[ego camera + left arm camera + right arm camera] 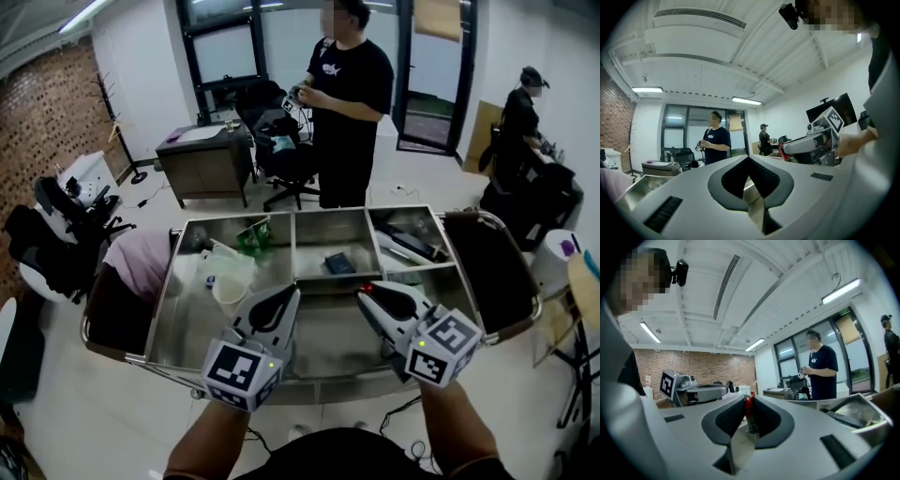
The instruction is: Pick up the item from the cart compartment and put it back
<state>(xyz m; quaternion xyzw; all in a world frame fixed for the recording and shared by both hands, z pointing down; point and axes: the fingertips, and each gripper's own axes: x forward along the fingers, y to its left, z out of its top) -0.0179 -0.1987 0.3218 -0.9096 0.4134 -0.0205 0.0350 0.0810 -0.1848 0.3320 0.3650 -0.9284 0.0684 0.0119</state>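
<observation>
The steel cart [309,281] stands in front of me, split into several compartments. My right gripper [364,289] hovers over the front middle compartment, shut on a small red item [367,287]. In the right gripper view the red item [749,403] is pinched at the fingertips of the right gripper [749,401]. My left gripper [292,292] is beside it at the same height; in the left gripper view the left gripper [749,158] has its tips together with nothing between them. Both grippers point away from me, tilted upward.
In the cart lie a green packet [253,234], a white plastic bag [230,274], a dark box [339,263] and black items [412,246]. A person [347,112] stands just beyond the cart, another person [520,122] at the far right. A desk [206,159] and office chairs stand behind.
</observation>
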